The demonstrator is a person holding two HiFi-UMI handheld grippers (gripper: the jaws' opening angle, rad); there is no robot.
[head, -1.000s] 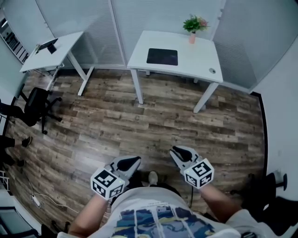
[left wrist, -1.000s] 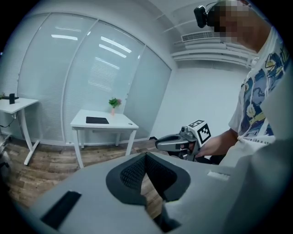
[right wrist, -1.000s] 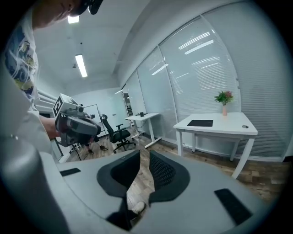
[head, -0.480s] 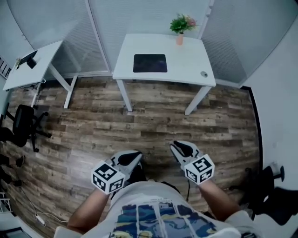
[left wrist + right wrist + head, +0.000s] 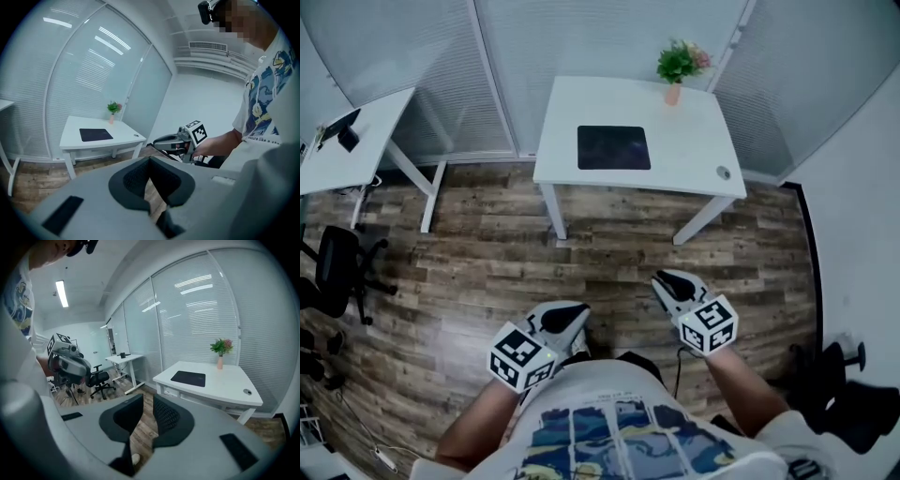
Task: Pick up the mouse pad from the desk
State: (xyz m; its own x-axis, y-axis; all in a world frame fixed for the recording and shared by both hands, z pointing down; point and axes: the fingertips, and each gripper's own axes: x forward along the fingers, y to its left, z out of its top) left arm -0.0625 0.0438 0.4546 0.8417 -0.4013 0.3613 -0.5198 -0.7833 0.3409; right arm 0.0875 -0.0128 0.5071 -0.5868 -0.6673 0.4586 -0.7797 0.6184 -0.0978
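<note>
Left gripper [image 5: 565, 319] and right gripper [image 5: 675, 284] hang by the body, jaws slightly apart, both empty, well short of the desk [image 5: 698, 164]. The mouse pad [image 5: 613, 147] lies flat there, so step close first, then come in low at its near edge.

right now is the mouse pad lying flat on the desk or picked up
Lying flat. The mouse pad sits spread on the white desk; the left gripper and right gripper are over the floor, away from it.

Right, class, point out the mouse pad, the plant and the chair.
mouse pad [image 5: 613, 147], head view, centre of its dark top.
plant [image 5: 678, 64], head view, its green leaves.
chair [image 5: 337, 258], head view, its black seat.
</note>
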